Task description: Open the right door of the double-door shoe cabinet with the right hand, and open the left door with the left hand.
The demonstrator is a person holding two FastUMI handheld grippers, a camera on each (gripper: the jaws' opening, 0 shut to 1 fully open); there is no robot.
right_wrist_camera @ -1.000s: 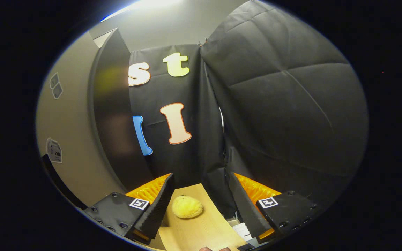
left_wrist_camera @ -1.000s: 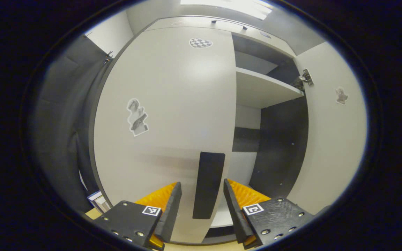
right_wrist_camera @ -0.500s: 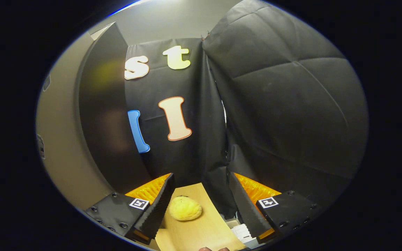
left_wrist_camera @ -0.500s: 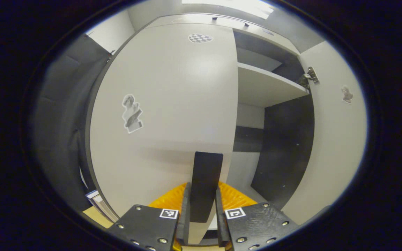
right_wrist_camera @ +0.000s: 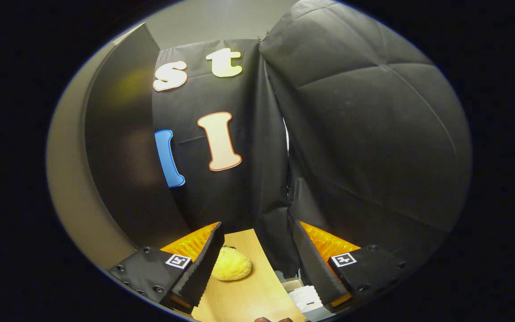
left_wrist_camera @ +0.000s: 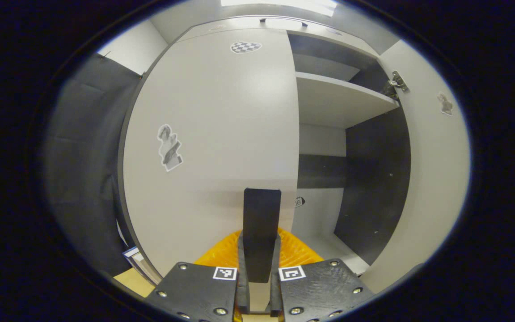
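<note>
The white left door [left_wrist_camera: 213, 134] of the shoe cabinet faces me in the left gripper view and stands shut or nearly so. Its flat black handle [left_wrist_camera: 262, 219] runs upright near the door's right edge. My left gripper [left_wrist_camera: 259, 273] is shut on the lower part of that handle. The right door [left_wrist_camera: 436, 170] is swung wide open, hinge [left_wrist_camera: 396, 82] showing, and bares a white shelf [left_wrist_camera: 338, 96] and a dark inner wall [left_wrist_camera: 373, 179]. My right gripper [right_wrist_camera: 255, 255] is open and holds nothing, with a dark cabinet panel [right_wrist_camera: 119, 152] to its left.
A yellow round lump [right_wrist_camera: 233, 264] lies on a wooden tabletop [right_wrist_camera: 248, 297] by the right gripper's left finger. A small white object [right_wrist_camera: 306, 297] sits beside that tabletop. Black booth cloth [right_wrist_camera: 365, 134] hangs close behind, and more cloth [left_wrist_camera: 83, 156] hangs left of the cabinet.
The left gripper has closed from open onto the black handle and slid further along it. The right gripper view has swung rightward, away from the cabinet; that gripper stays open.
</note>
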